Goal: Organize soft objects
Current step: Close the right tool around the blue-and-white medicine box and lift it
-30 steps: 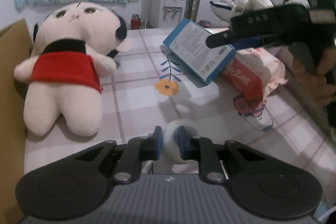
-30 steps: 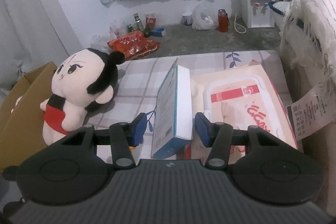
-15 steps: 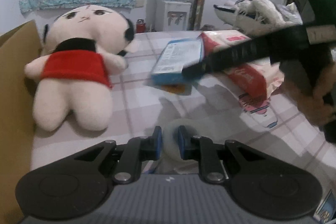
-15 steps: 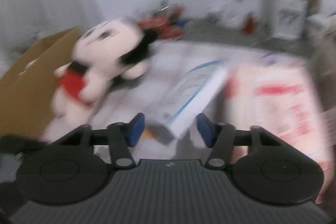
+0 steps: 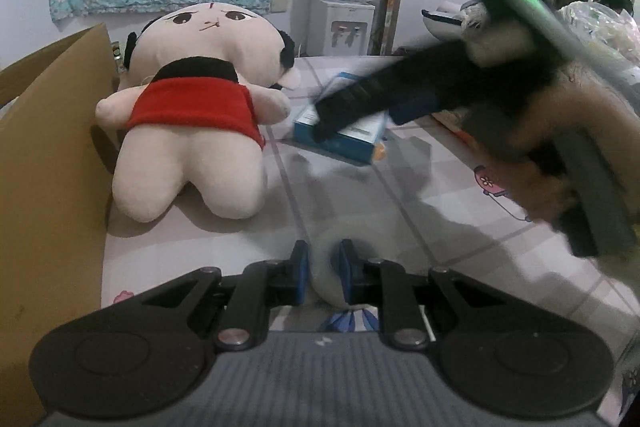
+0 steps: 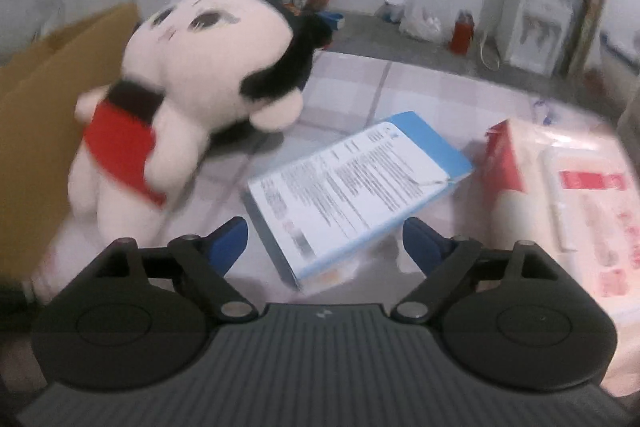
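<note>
Because the blue-and-white box [image 6: 356, 187] lies flat on the checked cloth [image 5: 360, 211] just in front of the right gripper [image 6: 324, 241], whose jaws have just been opening and now stand wide with nothing pressed between them, a careless advance could shove the box into the plush doll [image 6: 180, 99] beside it. The box's near corner sits between the blue pads [image 6: 228, 243], untouched as far as can be seen, though the right wrist picture is blurred. On the other side of the box, the red-and-white soft pack [image 6: 560, 195] could be nudged towards the cloth's edge. The left gripper [image 5: 323, 275] is clamped on a pale soft ball [image 5: 324, 267] (its pads dent it), nearer the camera than the box; a slackened grip would probably let it roll. The cardboard carton [image 5: 52, 155] stands beyond the doll from the box.
</note>
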Action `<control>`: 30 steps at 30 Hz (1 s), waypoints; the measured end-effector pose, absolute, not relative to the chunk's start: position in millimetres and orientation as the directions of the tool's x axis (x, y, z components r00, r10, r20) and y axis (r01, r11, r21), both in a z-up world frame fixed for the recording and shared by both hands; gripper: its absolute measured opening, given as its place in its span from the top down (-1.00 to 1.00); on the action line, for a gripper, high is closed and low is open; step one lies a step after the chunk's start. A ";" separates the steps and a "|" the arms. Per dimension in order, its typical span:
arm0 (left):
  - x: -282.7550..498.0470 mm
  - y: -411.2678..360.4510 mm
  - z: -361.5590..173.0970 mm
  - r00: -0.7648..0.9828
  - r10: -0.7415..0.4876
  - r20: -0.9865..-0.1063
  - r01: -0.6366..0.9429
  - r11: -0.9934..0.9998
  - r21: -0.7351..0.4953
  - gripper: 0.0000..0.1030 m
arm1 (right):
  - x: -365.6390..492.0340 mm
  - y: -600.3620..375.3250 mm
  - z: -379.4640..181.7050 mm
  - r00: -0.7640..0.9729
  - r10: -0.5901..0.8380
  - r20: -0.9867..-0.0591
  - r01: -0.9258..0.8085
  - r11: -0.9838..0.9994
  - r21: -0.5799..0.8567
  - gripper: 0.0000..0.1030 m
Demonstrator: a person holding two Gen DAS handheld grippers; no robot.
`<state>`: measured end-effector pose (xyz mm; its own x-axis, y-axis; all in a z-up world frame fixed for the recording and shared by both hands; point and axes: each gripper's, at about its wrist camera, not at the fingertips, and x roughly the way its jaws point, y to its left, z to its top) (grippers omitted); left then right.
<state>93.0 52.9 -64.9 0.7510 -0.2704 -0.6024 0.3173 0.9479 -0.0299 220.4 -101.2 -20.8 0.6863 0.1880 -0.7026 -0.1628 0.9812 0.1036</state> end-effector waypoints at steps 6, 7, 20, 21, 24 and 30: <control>88.9 58.9 -66.0 0.755 -0.274 -0.596 0.310 0.950 -0.044 0.65 | 263.9 -92.1 -22.6 0.665 0.135 -0.735 -0.015 0.986 0.168 -0.73; 88.2 60.7 -65.0 0.754 -0.275 -0.596 0.309 0.950 -0.047 0.65 | 267.6 -89.1 -23.0 0.665 0.121 -0.737 -0.001 0.987 0.161 -0.77; 85.5 56.8 -61.9 0.764 -0.255 -0.593 0.298 0.954 -0.026 0.61 | 238.6 -85.3 -36.6 0.703 0.027 -0.711 -0.040 0.999 -0.002 -0.17; 85.2 55.9 -61.8 0.764 -0.254 -0.594 0.297 0.954 -0.027 0.61 | 233.0 -90.1 -35.1 0.697 0.030 -0.716 -0.043 0.999 0.001 -0.14; 84.1 54.1 -62.0 0.765 -0.253 -0.593 0.294 0.955 -0.028 0.61 | 215.2 -103.4 -31.0 0.674 0.041 -0.737 -0.063 0.998 -0.002 0.04; 83.4 55.4 -62.3 0.765 -0.255 -0.591 0.292 0.956 -0.035 0.60 | 174.8 -115.4 -22.8 0.587 0.069 -0.806 -0.142 0.990 -0.019 0.08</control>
